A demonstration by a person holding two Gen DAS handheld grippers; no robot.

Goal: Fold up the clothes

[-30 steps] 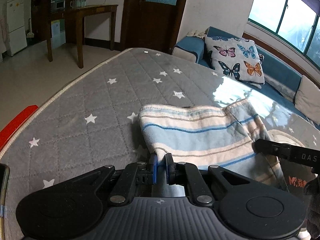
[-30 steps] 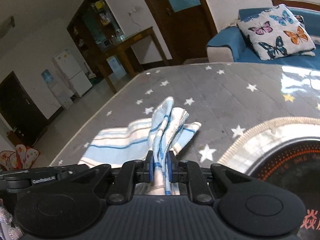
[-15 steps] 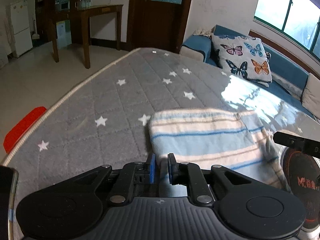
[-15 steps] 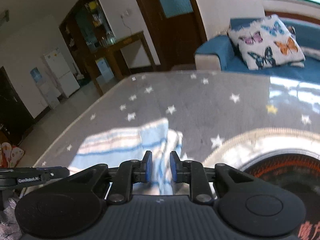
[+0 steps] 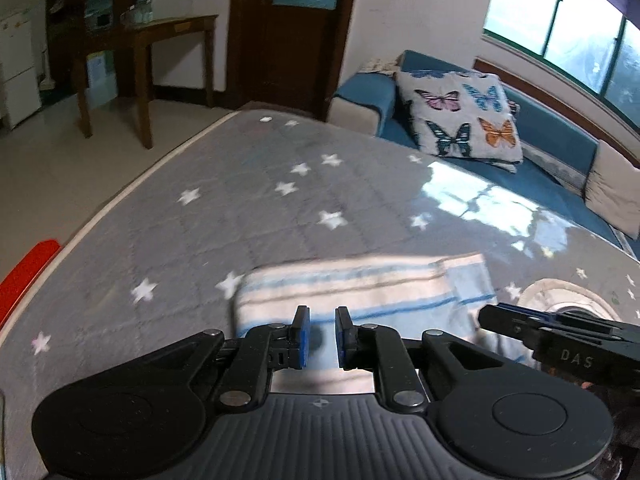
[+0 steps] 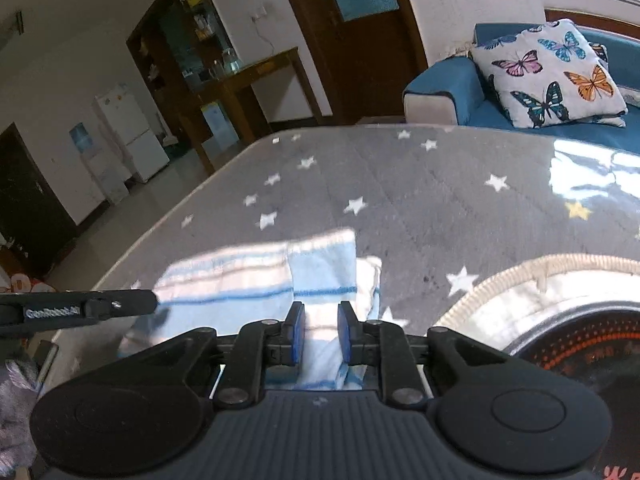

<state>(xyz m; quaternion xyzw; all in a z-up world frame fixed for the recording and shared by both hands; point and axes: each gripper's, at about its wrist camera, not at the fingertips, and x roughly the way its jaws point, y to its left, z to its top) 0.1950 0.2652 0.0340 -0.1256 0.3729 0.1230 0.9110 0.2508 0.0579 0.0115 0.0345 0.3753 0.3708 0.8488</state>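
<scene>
A blue-and-white striped cloth [image 5: 360, 284] lies folded and flat on the grey star-patterned cover [image 5: 248, 208]. My left gripper [image 5: 322, 334] hovers over the cloth's near edge, its jaws a narrow gap apart and pinching nothing. In the right wrist view the same cloth [image 6: 240, 276] spreads leftwards, with a folded flap on its right side. My right gripper [image 6: 322, 330] stands over that near right part, jaws slightly parted with only the lying cloth seen through the gap. Each gripper shows in the other's view: the right gripper [image 5: 560, 340] and the left gripper [image 6: 80, 310].
A round mat with orange print [image 6: 580, 340] lies on the cover to the right. A blue sofa with a butterfly cushion [image 5: 460, 120] stands beyond the far edge. The cover's left edge [image 5: 132, 184] drops to the floor, by a red object [image 5: 28, 272] and a wooden table [image 5: 160, 40].
Both grippers held bunched cloth a second ago and have let it go, jaws slightly parted. The cloth has dropped flat onto the cover. The left gripper has drawn back from it.
</scene>
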